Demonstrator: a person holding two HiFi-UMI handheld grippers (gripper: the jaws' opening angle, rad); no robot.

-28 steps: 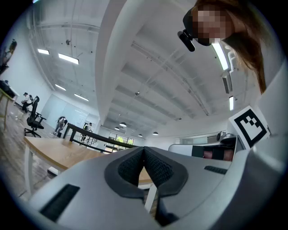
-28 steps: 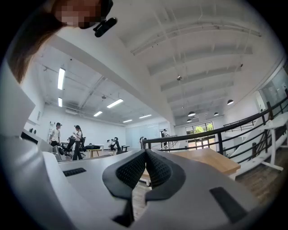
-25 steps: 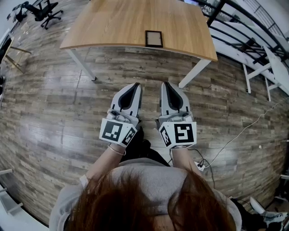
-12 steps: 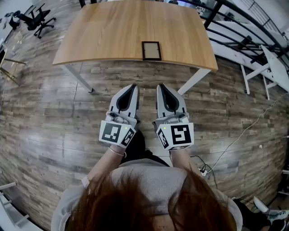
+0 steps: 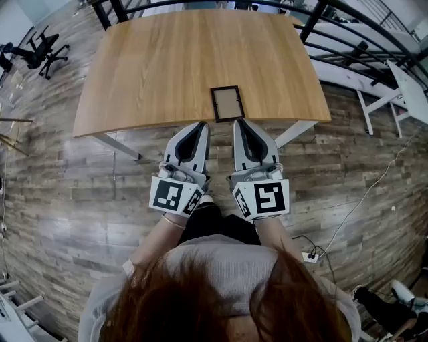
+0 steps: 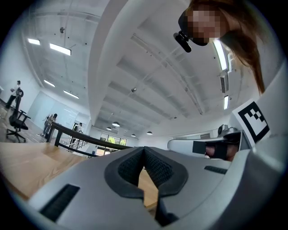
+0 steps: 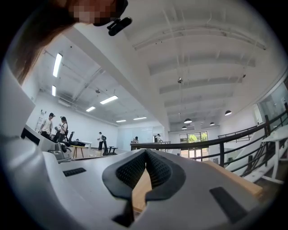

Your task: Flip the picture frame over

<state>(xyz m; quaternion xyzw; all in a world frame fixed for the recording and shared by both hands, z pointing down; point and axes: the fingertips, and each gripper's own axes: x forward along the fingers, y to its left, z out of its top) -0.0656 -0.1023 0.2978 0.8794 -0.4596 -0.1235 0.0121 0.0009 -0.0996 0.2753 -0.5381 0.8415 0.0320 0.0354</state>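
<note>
A small dark-rimmed picture frame [image 5: 226, 103] lies flat near the front edge of a wooden table [image 5: 167, 60]. My left gripper [image 5: 202, 125] and right gripper [image 5: 237, 123] are held side by side, their tips just short of the table's front edge, below the frame and apart from it. Both are shut, tips meeting, with nothing held. In the left gripper view the left gripper [image 6: 144, 149] points slightly upward over the tabletop [image 6: 22, 164]. In the right gripper view the right gripper [image 7: 146, 152] looks level across the table [image 7: 234, 177]. Neither of these views shows the frame.
A black railing [image 5: 321, 17] runs behind the table. White table legs [image 5: 117, 145] stand below the front edge. An office chair [image 5: 33, 53] is at the far left, white furniture [image 5: 408, 87] at the right. A cable and power strip [image 5: 311, 256] lie on the plank floor.
Both grippers have advanced together toward the table. The table and frame now appear much closer, with the frame just beyond the fingertips. The jaws stayed shut.
</note>
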